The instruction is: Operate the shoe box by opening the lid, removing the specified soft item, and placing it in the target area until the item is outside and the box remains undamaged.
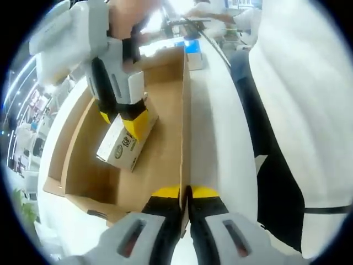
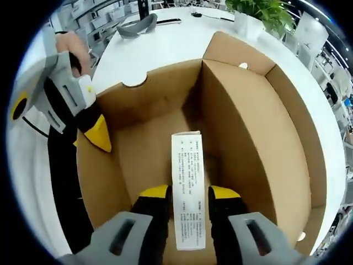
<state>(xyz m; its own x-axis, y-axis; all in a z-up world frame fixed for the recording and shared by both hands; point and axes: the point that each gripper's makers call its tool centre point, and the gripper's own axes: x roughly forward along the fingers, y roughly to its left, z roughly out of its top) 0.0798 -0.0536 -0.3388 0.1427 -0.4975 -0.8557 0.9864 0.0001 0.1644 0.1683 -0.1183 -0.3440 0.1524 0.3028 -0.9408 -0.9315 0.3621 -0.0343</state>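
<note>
The brown cardboard shoe box (image 1: 165, 110) stands open on a white table. My left gripper (image 1: 185, 192) is shut on the top edge of the box's near wall. A white printed pack (image 1: 122, 144) lies tilted on the box floor, and my right gripper (image 1: 122, 121) comes down from the upper left, shut on it. In the right gripper view the pack (image 2: 187, 176) runs lengthwise between my right gripper's (image 2: 188, 193) jaws, inside the box (image 2: 248, 127). The left gripper (image 2: 91, 137) pinches the left wall there.
The box's lid (image 2: 300, 138) hangs open to the right. A person in white clothing (image 1: 298, 99) stands close beside the table (image 1: 212, 127). A potted plant (image 2: 259, 12) and a grey curved object (image 2: 138, 25) sit on the far table (image 2: 176, 44).
</note>
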